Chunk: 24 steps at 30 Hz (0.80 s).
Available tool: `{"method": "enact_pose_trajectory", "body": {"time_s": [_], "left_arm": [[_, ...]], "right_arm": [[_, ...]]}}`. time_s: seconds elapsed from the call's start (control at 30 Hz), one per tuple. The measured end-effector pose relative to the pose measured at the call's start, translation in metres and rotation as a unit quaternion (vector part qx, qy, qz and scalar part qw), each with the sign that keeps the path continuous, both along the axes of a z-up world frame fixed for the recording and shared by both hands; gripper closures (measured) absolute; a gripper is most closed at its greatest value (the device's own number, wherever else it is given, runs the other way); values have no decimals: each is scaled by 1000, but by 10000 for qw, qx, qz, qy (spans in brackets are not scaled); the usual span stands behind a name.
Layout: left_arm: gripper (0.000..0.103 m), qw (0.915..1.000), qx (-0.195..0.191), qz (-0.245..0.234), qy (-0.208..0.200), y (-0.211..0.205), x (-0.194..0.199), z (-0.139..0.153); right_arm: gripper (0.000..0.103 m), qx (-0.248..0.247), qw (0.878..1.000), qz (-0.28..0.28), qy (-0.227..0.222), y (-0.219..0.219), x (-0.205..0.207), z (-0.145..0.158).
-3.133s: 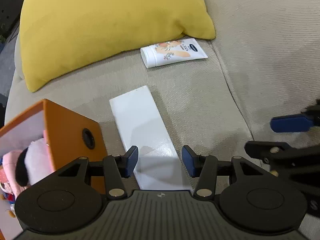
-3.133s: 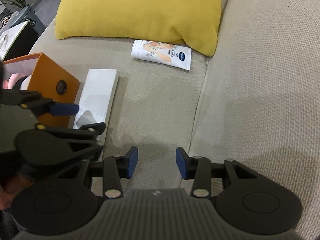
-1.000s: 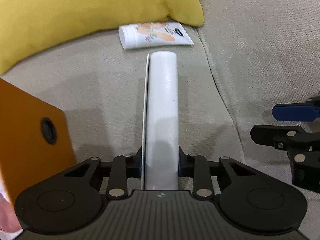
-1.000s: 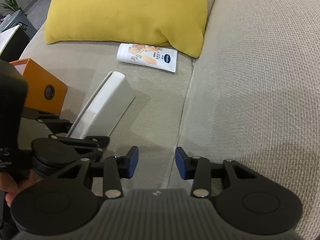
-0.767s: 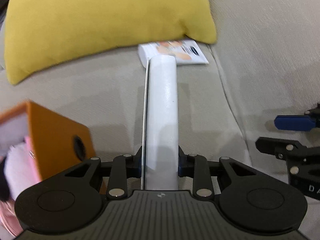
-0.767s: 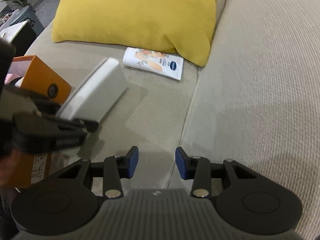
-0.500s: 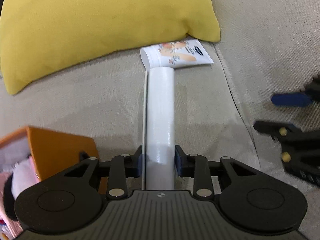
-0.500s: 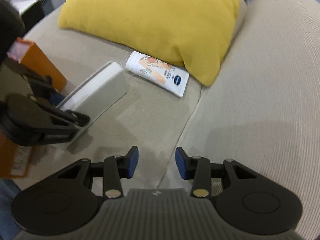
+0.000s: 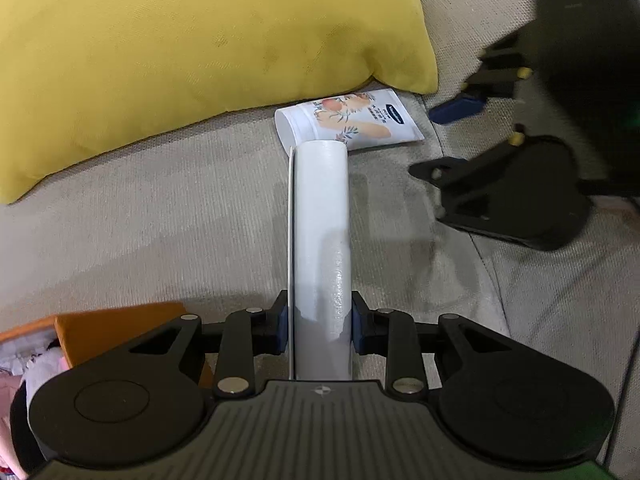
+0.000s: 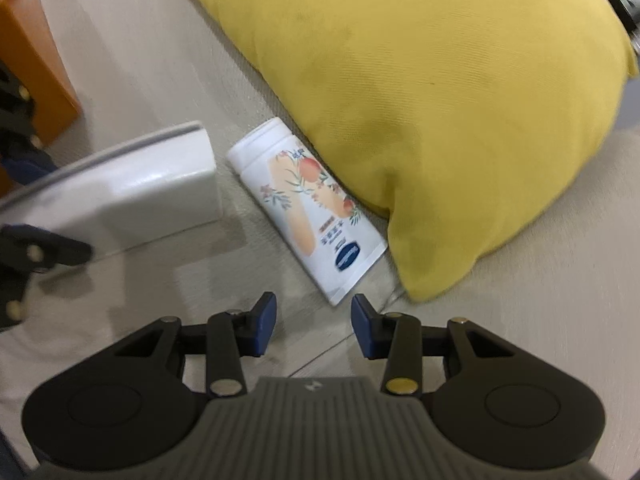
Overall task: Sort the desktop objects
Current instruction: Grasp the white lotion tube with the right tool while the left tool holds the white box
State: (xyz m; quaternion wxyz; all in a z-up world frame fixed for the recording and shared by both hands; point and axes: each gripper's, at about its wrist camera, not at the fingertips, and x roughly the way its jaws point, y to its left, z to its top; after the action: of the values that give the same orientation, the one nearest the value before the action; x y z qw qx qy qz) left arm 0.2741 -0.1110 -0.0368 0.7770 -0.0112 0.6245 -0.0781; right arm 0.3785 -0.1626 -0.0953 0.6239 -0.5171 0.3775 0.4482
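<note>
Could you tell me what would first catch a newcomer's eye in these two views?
The big yellow cushion fills the back of the beige sofa. A white cream tube with peach artwork lies against its lower edge. The left tool clamps a long white box pointing at the tube; the right tool hovers open near the tube's flat end.

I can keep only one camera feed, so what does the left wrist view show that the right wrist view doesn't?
Only the left wrist view shows the left gripper shut on the white box, and the soft pink-and-white contents of the orange box. Only the right wrist view shows the right gripper open and empty. Both show the yellow cushion and the lotion tube.
</note>
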Motion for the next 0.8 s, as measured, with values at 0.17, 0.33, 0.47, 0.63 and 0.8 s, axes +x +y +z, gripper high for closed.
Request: {"method": "enact_pose_trajectory", "body": {"time_s": [0.17,0.33,0.47,0.63,0.8], "left_arm": [[70,10000,-52,-60,7,1,2,1],[70,9999,-97,-91,14,2,3,1],[70,9999,-108,-98,-8,3,1,3],[70,9999,-95,-61,-41,-1,-3,1],[70,9999,-140,-5,-34,-4,-14,3]], "right_arm": [[61,-223,9991,345,-125,13,4,-17],[61,-98,9996,263,-99,17,13,-18],[74,-3,9998,161,-72,17,15,-17],[83,127,9997,36,-198,9,8,-3],[93,379,9987,-331,-39,-12,0,33]]}}
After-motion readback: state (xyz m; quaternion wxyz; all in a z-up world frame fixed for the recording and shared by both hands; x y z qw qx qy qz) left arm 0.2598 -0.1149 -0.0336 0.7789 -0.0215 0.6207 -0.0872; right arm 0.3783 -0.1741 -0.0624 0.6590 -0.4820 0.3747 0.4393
